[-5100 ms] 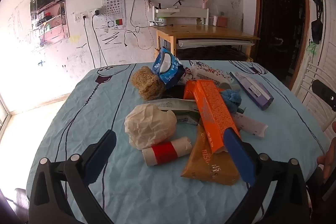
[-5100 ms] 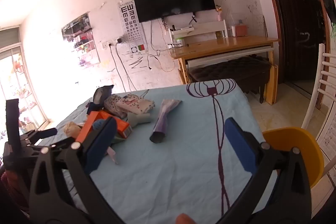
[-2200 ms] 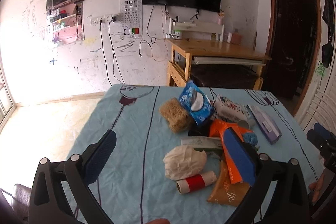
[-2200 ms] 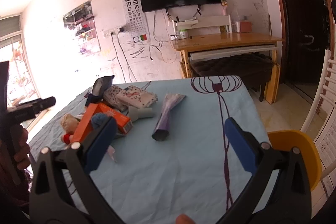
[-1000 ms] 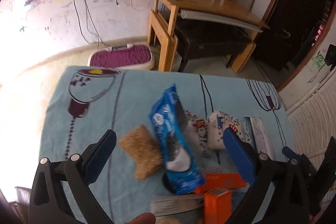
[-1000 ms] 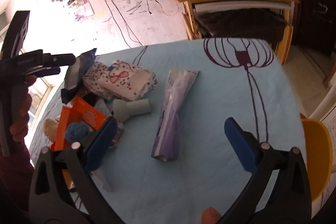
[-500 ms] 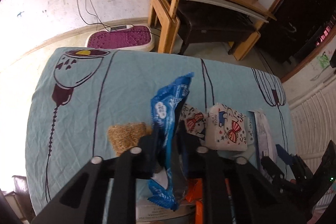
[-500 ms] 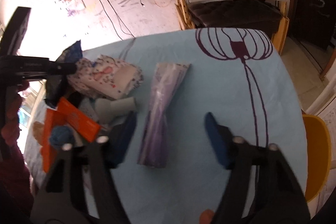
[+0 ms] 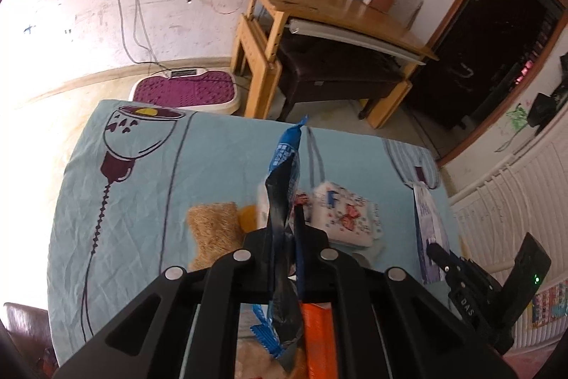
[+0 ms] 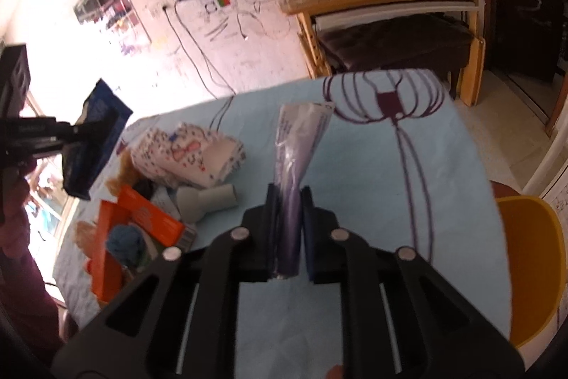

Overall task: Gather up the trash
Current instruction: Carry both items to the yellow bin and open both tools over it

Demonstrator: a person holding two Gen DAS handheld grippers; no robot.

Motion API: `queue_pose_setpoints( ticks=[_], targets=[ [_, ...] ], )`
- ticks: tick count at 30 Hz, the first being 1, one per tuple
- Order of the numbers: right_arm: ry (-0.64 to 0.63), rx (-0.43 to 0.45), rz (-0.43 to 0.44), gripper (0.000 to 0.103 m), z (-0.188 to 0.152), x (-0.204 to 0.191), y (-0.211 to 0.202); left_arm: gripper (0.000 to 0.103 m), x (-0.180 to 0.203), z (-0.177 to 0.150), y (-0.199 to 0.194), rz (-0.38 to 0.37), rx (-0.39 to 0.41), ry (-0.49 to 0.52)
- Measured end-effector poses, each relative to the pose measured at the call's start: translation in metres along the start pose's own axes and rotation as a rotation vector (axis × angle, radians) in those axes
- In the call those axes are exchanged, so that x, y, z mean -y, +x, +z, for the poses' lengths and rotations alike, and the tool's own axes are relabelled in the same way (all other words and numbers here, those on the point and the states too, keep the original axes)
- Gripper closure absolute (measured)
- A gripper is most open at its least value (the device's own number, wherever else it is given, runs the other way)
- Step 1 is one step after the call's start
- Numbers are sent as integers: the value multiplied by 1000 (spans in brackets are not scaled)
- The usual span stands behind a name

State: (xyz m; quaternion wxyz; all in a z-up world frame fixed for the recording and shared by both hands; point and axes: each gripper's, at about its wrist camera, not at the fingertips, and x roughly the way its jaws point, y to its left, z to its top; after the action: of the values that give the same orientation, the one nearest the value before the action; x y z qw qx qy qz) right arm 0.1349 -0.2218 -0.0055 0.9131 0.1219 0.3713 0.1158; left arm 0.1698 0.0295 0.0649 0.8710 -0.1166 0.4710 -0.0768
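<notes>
My left gripper [image 9: 284, 219] is shut on a blue snack wrapper [image 9: 284, 173] and holds it up above the table; the wrapper also shows in the right wrist view [image 10: 94, 148], lifted at the left. My right gripper [image 10: 289, 198] is shut on a long purple wrapper [image 10: 298, 151] that lies along the light blue tablecloth [image 10: 372, 187]. The right gripper shows in the left wrist view [image 9: 461, 276] at the table's right edge, by the purple wrapper [image 9: 427, 229].
A trash pile sits on the table: a patterned tissue pack [image 10: 191, 155], a grey tube piece [image 10: 209, 198], an orange box [image 10: 142, 219], a blue ball [image 10: 124, 240] and a tan sponge [image 9: 213, 233]. A yellow chair [image 10: 529, 265] stands at the right.
Both grippers went from open to shut. The left one closed on the blue wrapper and lifted it off the pile. The right one came down and closed on the purple wrapper.
</notes>
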Motion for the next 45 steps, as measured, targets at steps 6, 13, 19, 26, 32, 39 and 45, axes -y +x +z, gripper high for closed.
queue_pose_setpoints(
  ticks=[6,13,19,26,32,39,45],
  targets=[
    [62,92,-46,91,10,39,-36,99,46,-3,-10,-69,5,71],
    [162,153,-220,91,11,129,-75,99,152,-13,6,-173,-47,221],
    [225,95,-333,91,-8,199,-69,99,260,-28,49,-214,-140,327],
    [304,-64,-339,91,-28,248,-30,99,353,-58,126,-201,-277,390],
    [349,-97,-338,72,-36,265,-33,99,381,-82,176,-193,-369,390],
    [426,-54,-334,52,-38,288,-51,62,388,-82,187,-231,-392,382],
    [420,-35,-331,45,-36,286,-56,9,382,-81,173,-255,-356,347]
  ],
)
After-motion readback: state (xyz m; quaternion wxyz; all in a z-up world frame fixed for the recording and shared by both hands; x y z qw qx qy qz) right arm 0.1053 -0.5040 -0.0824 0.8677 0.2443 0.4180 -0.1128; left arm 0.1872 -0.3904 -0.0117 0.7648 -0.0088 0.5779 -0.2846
